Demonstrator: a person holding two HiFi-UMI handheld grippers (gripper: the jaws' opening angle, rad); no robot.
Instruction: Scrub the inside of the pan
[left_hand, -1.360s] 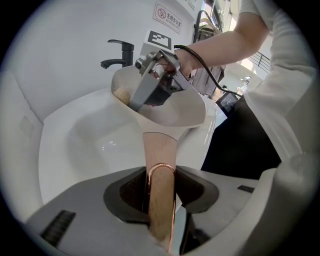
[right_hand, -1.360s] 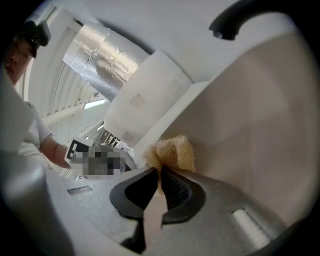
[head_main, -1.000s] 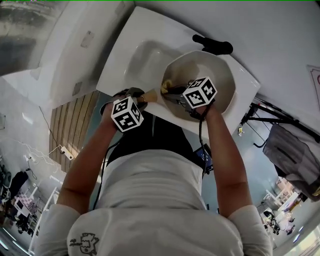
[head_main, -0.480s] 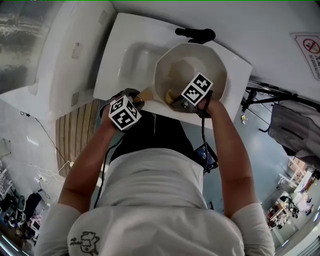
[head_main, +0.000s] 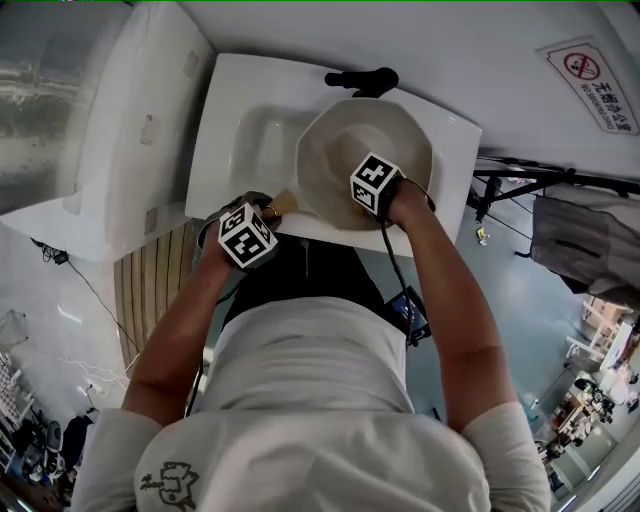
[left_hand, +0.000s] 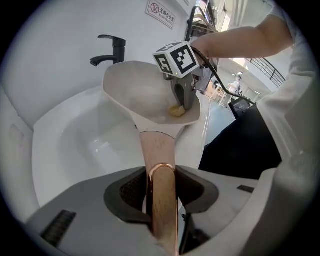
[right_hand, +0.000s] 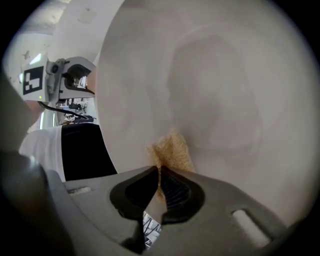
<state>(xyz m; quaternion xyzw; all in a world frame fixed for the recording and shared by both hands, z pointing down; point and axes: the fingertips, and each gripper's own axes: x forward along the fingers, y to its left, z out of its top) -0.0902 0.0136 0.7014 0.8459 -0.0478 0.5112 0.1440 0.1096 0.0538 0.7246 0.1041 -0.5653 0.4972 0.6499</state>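
A cream pan (head_main: 340, 140) is held tilted over the white sink (head_main: 245, 130). My left gripper (head_main: 278, 207) is shut on its wooden handle (left_hand: 157, 150), which runs between the pads (left_hand: 130, 192). My right gripper (head_main: 365, 192) reaches into the pan and is shut on a yellow sponge (right_hand: 172, 150). The sponge presses against the pan's inner wall (right_hand: 220, 85). From the left gripper view, the sponge (left_hand: 175, 110) sits low in the bowl under the right gripper (left_hand: 183, 102). In the head view the marker cube hides the sponge.
A black faucet (head_main: 358, 80) stands at the sink's far edge, just behind the pan's rim. A no-smoking sign (head_main: 592, 85) hangs on the wall to the right. A white fixture (head_main: 110, 130) flanks the sink's left, with wooden slats (head_main: 150, 290) below it.
The right gripper has shifted inside the pan and its cube now covers the sponge, which showed to its left before. The left gripper keeps hold of the handle.
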